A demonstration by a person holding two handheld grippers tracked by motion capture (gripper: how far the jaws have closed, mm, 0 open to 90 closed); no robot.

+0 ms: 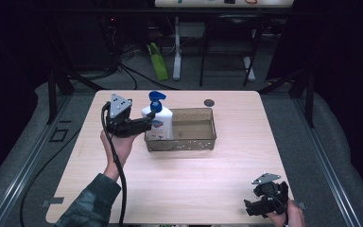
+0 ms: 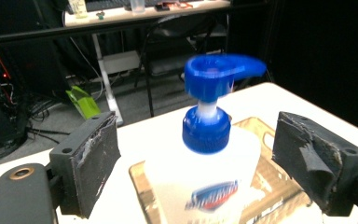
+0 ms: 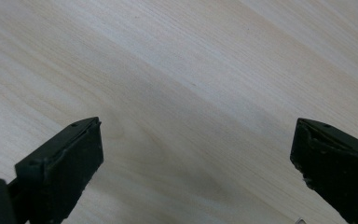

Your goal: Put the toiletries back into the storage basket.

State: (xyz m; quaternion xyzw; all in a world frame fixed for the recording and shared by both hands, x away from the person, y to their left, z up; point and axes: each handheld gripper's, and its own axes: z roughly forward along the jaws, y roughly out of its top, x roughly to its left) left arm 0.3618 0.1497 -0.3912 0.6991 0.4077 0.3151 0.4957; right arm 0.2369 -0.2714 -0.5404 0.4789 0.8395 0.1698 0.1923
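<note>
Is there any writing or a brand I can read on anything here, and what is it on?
Soap bottle: a red and blue brand logo on the white front, too blurred to read in the left gripper view and too small in the high view.
Clear bin, table: no words or numbers visible.

The soap bottle (image 1: pixel 159 120) is white with a blue pump and a blue-red label; around it the bin (image 1: pixel 203 142) is clear brown, on the pale wood-grain table (image 1: pixel 194 179)
</note>
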